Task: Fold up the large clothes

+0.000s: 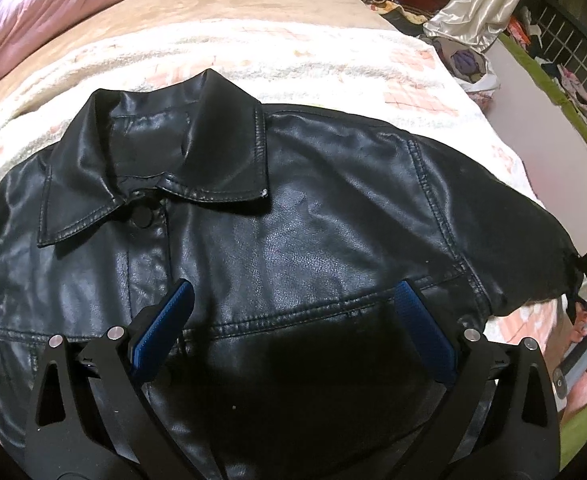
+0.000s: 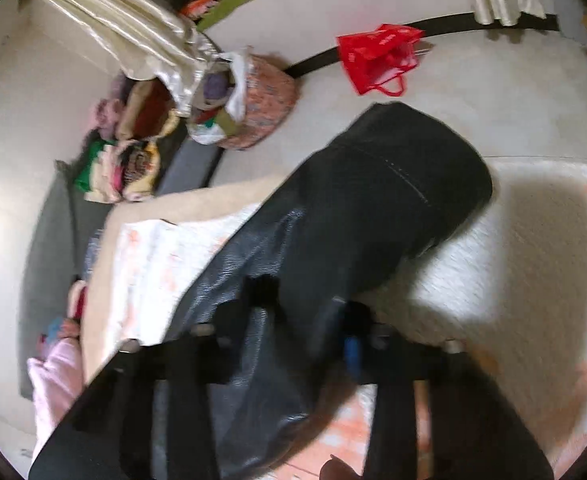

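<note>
Black leather jacket [image 1: 293, 216] lies front-up on the bed [image 1: 253, 56], over a white-and-pink blanket [image 1: 333, 68]. Collar [image 1: 153, 168] is toward the far end of the bed; the snap placket is closed below the collar. Body is spread flat and smooth; no fold across the body yet.

Left gripper [image 1: 291, 328] hangs over the jacket's chest, just below the collar. Its blue-padded fingers [image 1: 165, 332] stand wide apart with nothing between them; whether the tips touch the leather cannot be told.

Right gripper [image 2: 305, 320], at the jacket's right side: its view is motion-blurred. The sleeve [image 2: 373, 208] runs up from between the fingers and hangs in the air above the blanket, cuff end away from the gripper. Fingers are drawn narrow with the sleeve leather pinched between them, as far as the blur allows. In the left wrist view a hand [image 1: 585, 360] on the gripper's handle shows at the jacket's right sleeve end.

Progress, judged: early. The jacket is laid out and squared; the first fold appears to be in hand, the right sleeve lifted to go across the chest. Left to do: lay that sleeve in, bring the other sleeve over, then fold the body up toward the collar.

Beyond the bed, away from the jacket: clothes piles, a red bag [image 2: 381, 56] on the floor.
</note>
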{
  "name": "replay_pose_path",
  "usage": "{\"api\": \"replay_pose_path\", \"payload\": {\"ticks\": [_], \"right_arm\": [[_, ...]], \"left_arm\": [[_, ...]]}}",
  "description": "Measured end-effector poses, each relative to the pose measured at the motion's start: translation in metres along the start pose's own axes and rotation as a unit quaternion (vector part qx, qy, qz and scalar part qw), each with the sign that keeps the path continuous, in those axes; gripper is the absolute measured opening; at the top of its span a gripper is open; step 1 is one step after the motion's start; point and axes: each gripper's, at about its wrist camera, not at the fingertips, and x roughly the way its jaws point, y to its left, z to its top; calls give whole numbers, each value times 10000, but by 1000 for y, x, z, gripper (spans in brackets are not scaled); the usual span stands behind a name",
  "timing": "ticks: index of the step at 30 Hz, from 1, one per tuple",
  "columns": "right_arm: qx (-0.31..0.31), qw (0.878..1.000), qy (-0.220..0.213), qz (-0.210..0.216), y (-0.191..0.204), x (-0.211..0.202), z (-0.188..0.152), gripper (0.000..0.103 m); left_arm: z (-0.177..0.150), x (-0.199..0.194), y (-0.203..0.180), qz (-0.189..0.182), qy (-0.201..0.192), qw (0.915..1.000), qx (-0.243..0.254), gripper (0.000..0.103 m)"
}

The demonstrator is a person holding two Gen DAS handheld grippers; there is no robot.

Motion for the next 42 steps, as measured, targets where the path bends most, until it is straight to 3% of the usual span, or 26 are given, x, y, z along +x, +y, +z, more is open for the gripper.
{"api": "replay_pose_path", "payload": {"ticks": [3,6,12,18,23,28,33,37,42], "right_arm": [[-68,9992,-169,358,9,-15,2,15],[-339,9955,-321,822,27,-31,1,14],[-1334,9704,-693,1888,87,-79,-17,14],[-2635,9256,-699,2626,152,-119,-75,14],[-3322,8894,-518,3098,189,-139,-121,13],[-4305,8329,-182,3474,228,-157,-189,13],[-5081,7856,254,3521,245,-155,-257,13],[-5413,7694,575,3341,243,-146,-298,13],[-5782,7404,719,3353,235,-157,-335,11]], "left_arm": [[2,-5,2,-29,-61,10000,-29,94],[3,-14,8,-77,-117,9999,-89,94],[8,-38,28,-10,-359,9989,-301,94],[6,-62,70,-5,-531,9958,-740,94],[2,-84,96,-121,-666,9930,-968,94],[-5,-106,119,-278,-796,9898,-1150,94],[-16,-123,150,-549,-888,9844,-1413,94],[-27,-132,168,-793,-924,9812,-1500,94],[-46,-139,181,-1218,-989,9752,-1561,94]]}}
